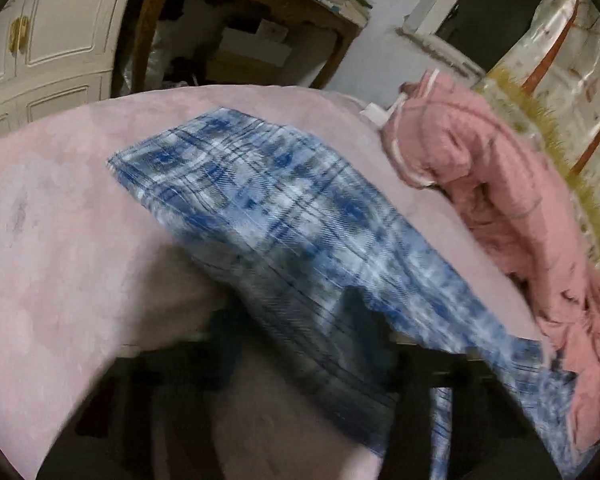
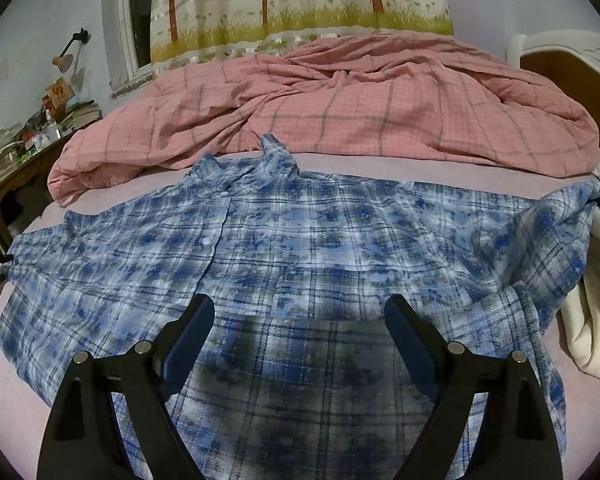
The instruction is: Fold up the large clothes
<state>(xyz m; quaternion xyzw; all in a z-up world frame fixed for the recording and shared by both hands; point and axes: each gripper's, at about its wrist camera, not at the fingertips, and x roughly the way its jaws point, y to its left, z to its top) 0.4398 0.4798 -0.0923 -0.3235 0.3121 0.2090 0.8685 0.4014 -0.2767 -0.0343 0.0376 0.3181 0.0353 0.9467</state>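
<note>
Your left gripper (image 1: 312, 360) is blurring into dark shapes under the blue plaid flannel shirt (image 2: 300, 240), its grip unreadable. Your right gripper (image 2: 300, 320) is hovering wide open, empty, above the shirt's lower front.

The right gripper (image 2: 299, 316) has two matte black fingers (image 2: 476, 400), each faced with a dark blue pad and fastened by two round silver pins. The left gripper (image 1: 312, 360) shows only as blurred black shapes.
</note>
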